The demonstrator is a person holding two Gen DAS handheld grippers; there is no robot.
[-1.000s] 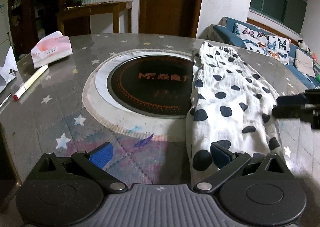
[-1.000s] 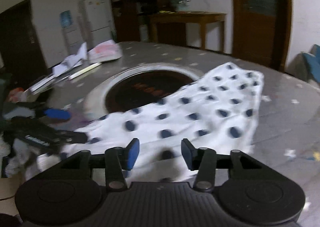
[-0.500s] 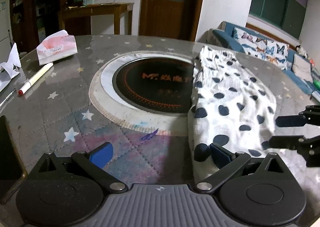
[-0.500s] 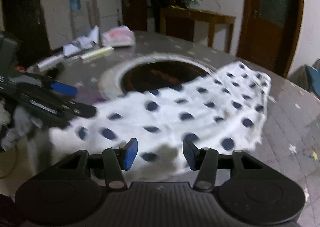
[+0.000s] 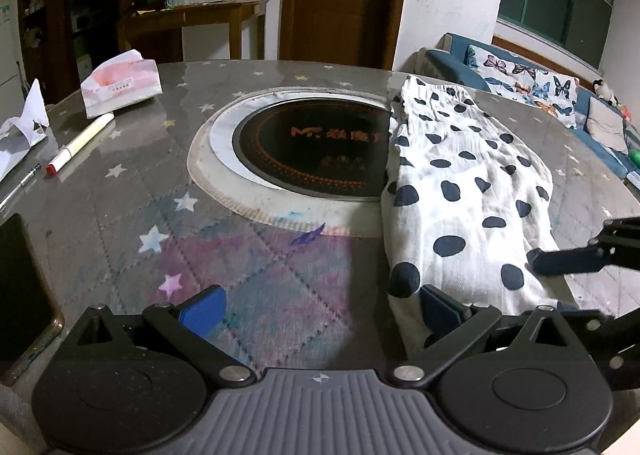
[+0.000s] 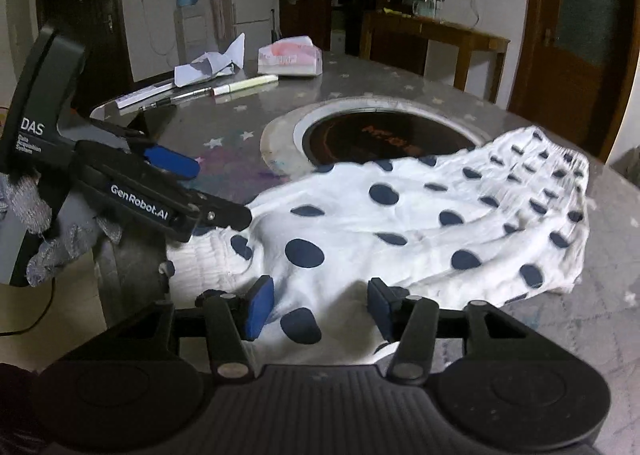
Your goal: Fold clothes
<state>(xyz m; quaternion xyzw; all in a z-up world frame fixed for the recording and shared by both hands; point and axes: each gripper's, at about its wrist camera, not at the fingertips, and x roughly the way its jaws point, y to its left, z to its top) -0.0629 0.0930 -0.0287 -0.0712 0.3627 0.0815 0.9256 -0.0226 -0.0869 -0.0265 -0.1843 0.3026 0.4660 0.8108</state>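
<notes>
Your spotted garment lies as a long strip on the counter, partly over the round hob, likely so its near end is in reach. Your left gripper is wide open with one finger touching that hem. Your right gripper is half open, straddling a raised fold but gripping nothing.

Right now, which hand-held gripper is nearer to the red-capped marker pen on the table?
Left. The left hand-held gripper is open over the table's near edge, on the same side as the marker pen. The right hand-held gripper is open over the polka-dot garment, farther away.
</notes>
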